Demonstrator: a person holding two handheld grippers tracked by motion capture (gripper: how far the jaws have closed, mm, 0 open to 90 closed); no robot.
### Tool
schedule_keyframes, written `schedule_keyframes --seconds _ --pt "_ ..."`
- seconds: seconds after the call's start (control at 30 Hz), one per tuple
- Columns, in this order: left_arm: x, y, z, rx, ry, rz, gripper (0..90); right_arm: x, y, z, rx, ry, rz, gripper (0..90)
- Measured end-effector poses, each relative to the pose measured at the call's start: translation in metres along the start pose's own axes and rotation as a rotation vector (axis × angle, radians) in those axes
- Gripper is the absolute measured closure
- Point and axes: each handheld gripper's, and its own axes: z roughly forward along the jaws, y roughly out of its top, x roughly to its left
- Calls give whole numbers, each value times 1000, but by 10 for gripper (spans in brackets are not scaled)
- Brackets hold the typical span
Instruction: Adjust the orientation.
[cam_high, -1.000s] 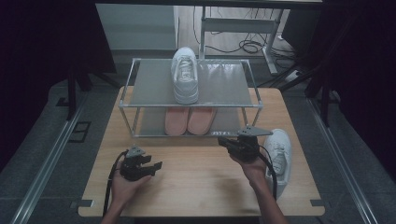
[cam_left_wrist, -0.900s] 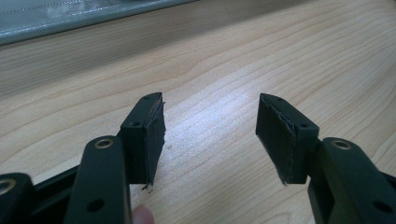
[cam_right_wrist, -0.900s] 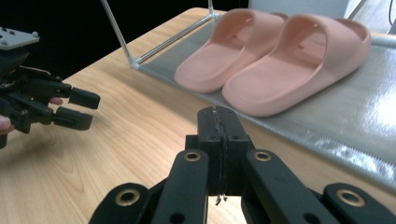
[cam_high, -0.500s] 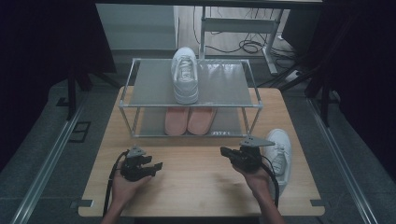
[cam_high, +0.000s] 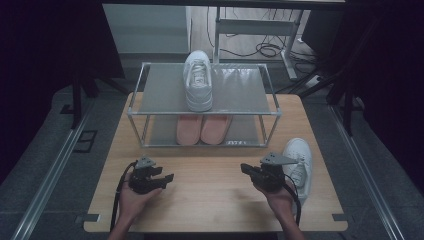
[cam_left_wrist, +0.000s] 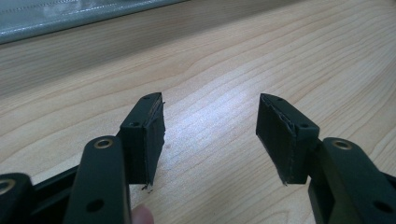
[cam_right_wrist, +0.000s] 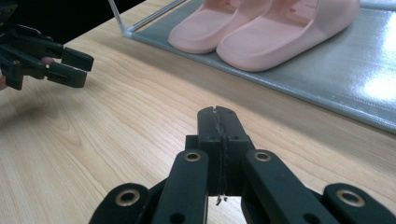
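While the left hand-held gripper (cam_high: 167, 177) rests wide open and empty, the right hand-held gripper (cam_high: 243, 168) is closed on nothing.

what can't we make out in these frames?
- White sneaker on the table: its near side is covered by the right gripper and hand in the high view.
- Pink slippers: heels hidden under the rack's top shelf in the high view; cut by the top edge in the right gripper view.
- Label on the rack's lower front: too small to read.

White sneakers (cam_high: 198, 80), pink slides (cam_right_wrist: 261, 28), blk grippers (cam_right_wrist: 218, 121) (prob. matte), wood-grain table (cam_high: 210, 200)
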Motion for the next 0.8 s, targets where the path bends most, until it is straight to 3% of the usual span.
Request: schedule_keyframes --seconds 0.57,0.8 --pt "0 0 -1 -2 2 -3 423 -2 -18 -20 13 -56 18 895" --pt "1 0 -2 -4 1 -3 422 5 -22 -30 4 -83 -6 896"
